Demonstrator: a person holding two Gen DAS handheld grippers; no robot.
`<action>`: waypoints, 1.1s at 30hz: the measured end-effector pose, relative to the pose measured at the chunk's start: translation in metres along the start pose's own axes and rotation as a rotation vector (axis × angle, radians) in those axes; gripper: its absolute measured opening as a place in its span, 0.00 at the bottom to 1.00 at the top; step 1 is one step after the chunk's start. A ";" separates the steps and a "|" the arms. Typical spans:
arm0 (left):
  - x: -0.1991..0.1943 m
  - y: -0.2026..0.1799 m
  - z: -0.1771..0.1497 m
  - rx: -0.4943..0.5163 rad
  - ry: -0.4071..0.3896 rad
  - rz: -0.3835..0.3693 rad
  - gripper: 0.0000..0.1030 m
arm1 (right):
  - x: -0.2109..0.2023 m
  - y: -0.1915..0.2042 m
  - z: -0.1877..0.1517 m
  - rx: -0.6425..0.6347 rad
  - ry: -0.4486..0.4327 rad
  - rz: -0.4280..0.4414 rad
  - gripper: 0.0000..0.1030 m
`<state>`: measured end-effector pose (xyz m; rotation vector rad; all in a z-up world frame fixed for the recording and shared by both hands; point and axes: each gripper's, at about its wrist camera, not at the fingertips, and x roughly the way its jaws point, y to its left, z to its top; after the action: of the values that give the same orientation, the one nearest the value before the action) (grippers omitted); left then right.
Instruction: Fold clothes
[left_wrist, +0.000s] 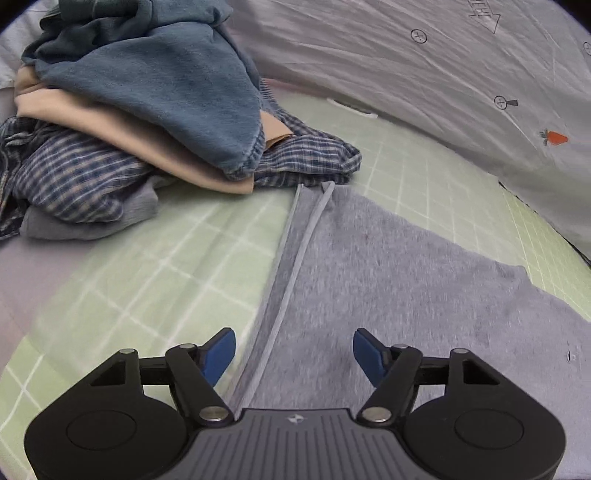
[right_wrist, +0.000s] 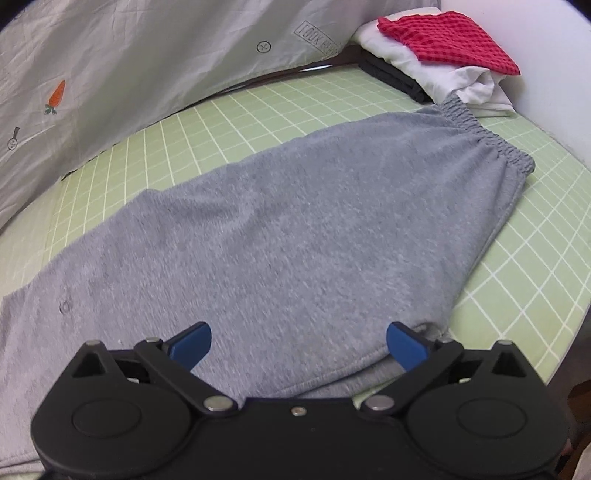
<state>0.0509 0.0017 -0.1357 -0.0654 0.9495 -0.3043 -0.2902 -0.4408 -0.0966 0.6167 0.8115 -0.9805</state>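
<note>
Grey sweatpants (right_wrist: 288, 229) lie flat on the green grid mat (right_wrist: 535, 258), folded leg over leg, with the elastic waistband (right_wrist: 484, 129) at the far right. In the left wrist view the leg hems (left_wrist: 295, 258) of the sweatpants (left_wrist: 399, 280) run away from me. My left gripper (left_wrist: 294, 350) hovers open just above the hem end, nothing between its blue fingers. My right gripper (right_wrist: 298, 345) hovers open over the near edge of the pants by the crotch curve, also holding nothing.
A heap of unfolded clothes (left_wrist: 140, 110), blue fleece, beige and plaid, sits at the far left of the mat (left_wrist: 155, 266). A stack with a red checked cloth (right_wrist: 447, 40) on white and black items lies beyond the waistband. A grey printed sheet (right_wrist: 129, 66) rises behind.
</note>
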 end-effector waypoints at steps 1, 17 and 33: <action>0.001 0.000 0.000 0.006 -0.009 0.002 0.68 | 0.001 0.000 -0.001 0.005 0.003 -0.002 0.99; 0.008 -0.019 -0.003 0.085 -0.060 -0.016 0.06 | 0.015 0.003 -0.011 0.060 0.068 -0.019 0.99; -0.041 -0.066 0.016 -0.153 -0.123 -0.216 0.06 | 0.015 -0.033 0.011 0.027 0.043 0.007 0.99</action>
<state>0.0270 -0.0507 -0.0818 -0.3253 0.8434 -0.4220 -0.3116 -0.4710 -0.1059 0.6658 0.8345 -0.9756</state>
